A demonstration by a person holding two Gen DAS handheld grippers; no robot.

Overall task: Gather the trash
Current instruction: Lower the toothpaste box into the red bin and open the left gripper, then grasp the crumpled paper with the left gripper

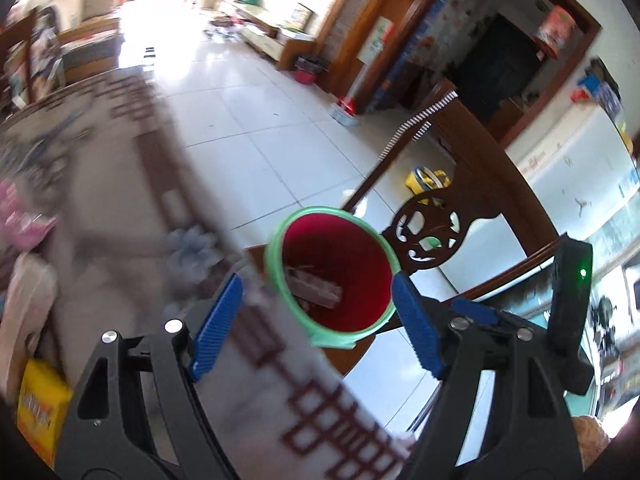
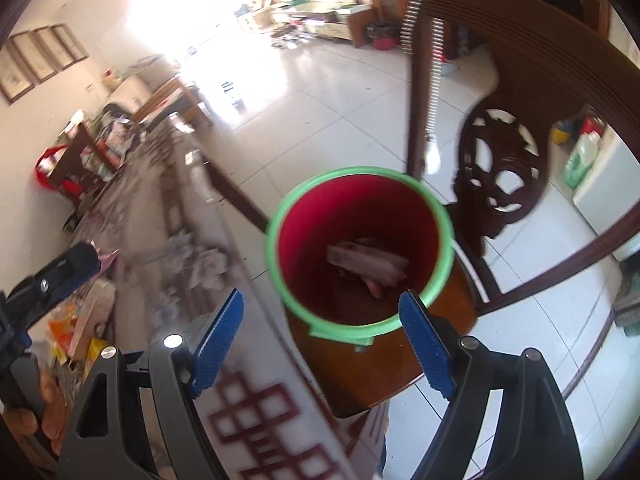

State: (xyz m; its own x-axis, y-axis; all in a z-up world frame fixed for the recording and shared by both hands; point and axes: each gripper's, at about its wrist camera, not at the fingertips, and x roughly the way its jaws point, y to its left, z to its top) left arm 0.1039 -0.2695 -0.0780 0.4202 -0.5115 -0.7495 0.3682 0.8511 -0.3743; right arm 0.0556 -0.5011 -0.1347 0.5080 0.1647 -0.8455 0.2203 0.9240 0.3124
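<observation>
- The red bin point(image 2: 360, 248) with a green rim sits on a wooden chair point(image 2: 372, 368) at frame centre, probably so it stands beside the table edge.
- Crumpled paper point(image 2: 368, 264) lies inside it.
- Right gripper point(image 2: 324, 336) gapes wide, empty.
- Left gripper point(image 1: 316, 324) likewise wide, empty.
- More crumpled paper point(image 2: 200, 264) waits on the table point(image 2: 256, 412), centre left.

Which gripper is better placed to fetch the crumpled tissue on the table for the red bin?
Probably left. The left gripper is open over the table edge beside the crumpled tissue; the right gripper hangs before the bin.
</observation>
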